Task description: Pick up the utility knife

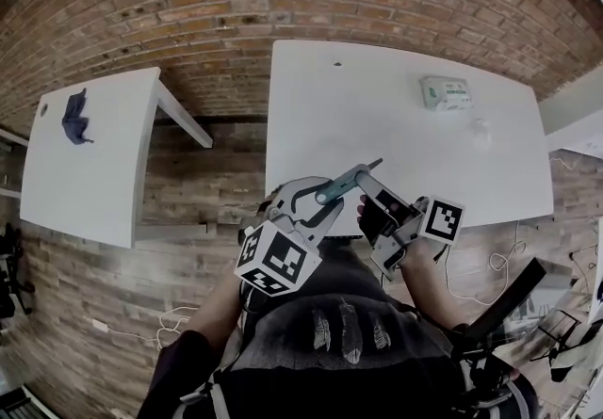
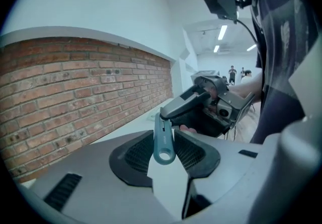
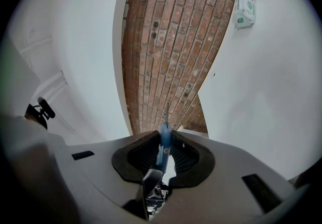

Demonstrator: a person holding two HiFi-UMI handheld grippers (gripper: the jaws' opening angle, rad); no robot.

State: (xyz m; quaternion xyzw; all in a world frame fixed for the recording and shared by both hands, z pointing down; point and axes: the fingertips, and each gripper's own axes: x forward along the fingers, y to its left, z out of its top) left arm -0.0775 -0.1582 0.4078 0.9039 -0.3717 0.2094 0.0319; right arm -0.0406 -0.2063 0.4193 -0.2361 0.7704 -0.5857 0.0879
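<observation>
While left tongs point(image 2: 163, 140), right tongs point(image 3: 165, 142) grip utility knife point(image 1: 344, 184) | angled inward

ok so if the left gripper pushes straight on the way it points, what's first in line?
The right gripper: it sits dead ahead, clamped on the far end of the utility knife the left gripper holds. Gap looks small, depth unclear.

L claw point(image 2: 165, 153) grips utility knife point(image 2: 163, 135).
</observation>
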